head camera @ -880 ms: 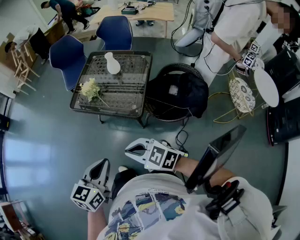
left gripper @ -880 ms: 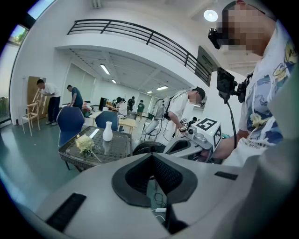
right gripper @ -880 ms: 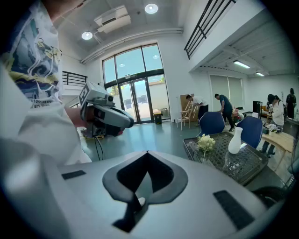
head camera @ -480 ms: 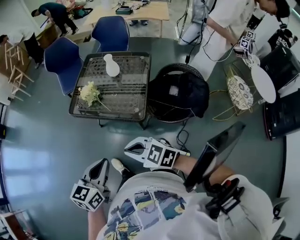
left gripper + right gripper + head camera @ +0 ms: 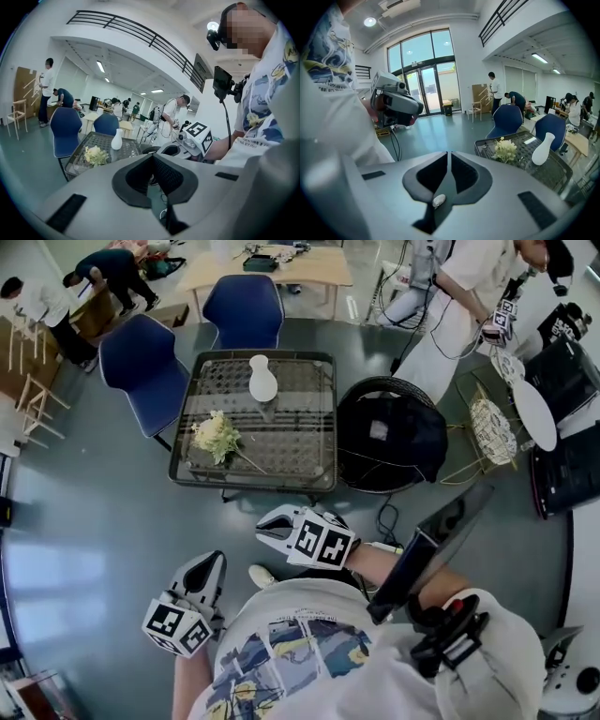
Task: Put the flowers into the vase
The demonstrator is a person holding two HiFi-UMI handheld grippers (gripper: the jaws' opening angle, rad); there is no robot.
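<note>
A bunch of pale yellow flowers (image 5: 217,435) lies on the low mesh-topped table (image 5: 295,442), stem pointing right. The white vase (image 5: 262,379) stands upright at the table's far side. Both grippers hang close to my body, well short of the table. My left gripper (image 5: 214,562) is shut and holds nothing. My right gripper (image 5: 267,526) is shut too, with nothing in it. In the left gripper view, the flowers (image 5: 95,154) and vase (image 5: 116,139) lie beyond the closed jaws. The right gripper view shows the flowers (image 5: 505,149) and vase (image 5: 543,148) to the right.
Two blue chairs (image 5: 141,362) (image 5: 242,306) stand at the table's left and far sides. A round black chair with a dark bag (image 5: 389,437) stands against its right side. A cable (image 5: 384,517) lies on the floor. People work at the right and far left.
The table, flowers and vase have shifted right and nearer in the head view as I step toward them. Both grippers stay shut, close to my body.
</note>
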